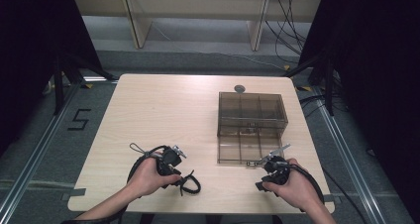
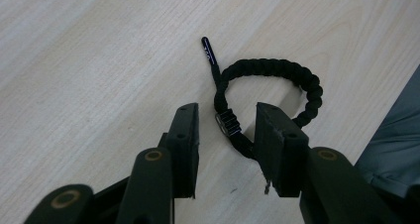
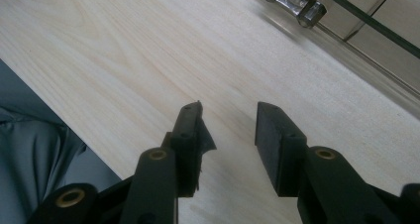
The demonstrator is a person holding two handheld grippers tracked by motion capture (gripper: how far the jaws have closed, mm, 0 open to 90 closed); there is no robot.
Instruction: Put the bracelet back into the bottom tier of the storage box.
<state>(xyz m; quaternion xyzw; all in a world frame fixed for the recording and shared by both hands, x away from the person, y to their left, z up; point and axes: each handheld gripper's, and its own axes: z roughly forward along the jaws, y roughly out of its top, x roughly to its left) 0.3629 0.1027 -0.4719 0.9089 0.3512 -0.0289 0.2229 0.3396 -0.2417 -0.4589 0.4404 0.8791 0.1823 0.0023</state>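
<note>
A black braided bracelet [image 1: 190, 184] lies on the wooden table [image 1: 163, 110] near the front edge. In the left gripper view the bracelet [image 2: 277, 68] curls in a loop just past the jaws, and its thin cord with a small clasp [image 2: 228, 124] runs between them, untouched. My left gripper [image 2: 227, 120] is open around that cord; in the high view the left gripper [image 1: 177, 175] sits in the person's left hand. My right gripper [image 1: 261, 185] is at the front right. In the right gripper view the right gripper [image 3: 228, 117] is open over bare wood, holding nothing.
A smoky transparent compartment box [image 1: 252, 112] stands right of centre, its lid [image 1: 247, 149] folded open flat toward me. Its metal latch [image 3: 293, 1] and one edge show ahead of the right gripper. The table's front edge lies close to both hands.
</note>
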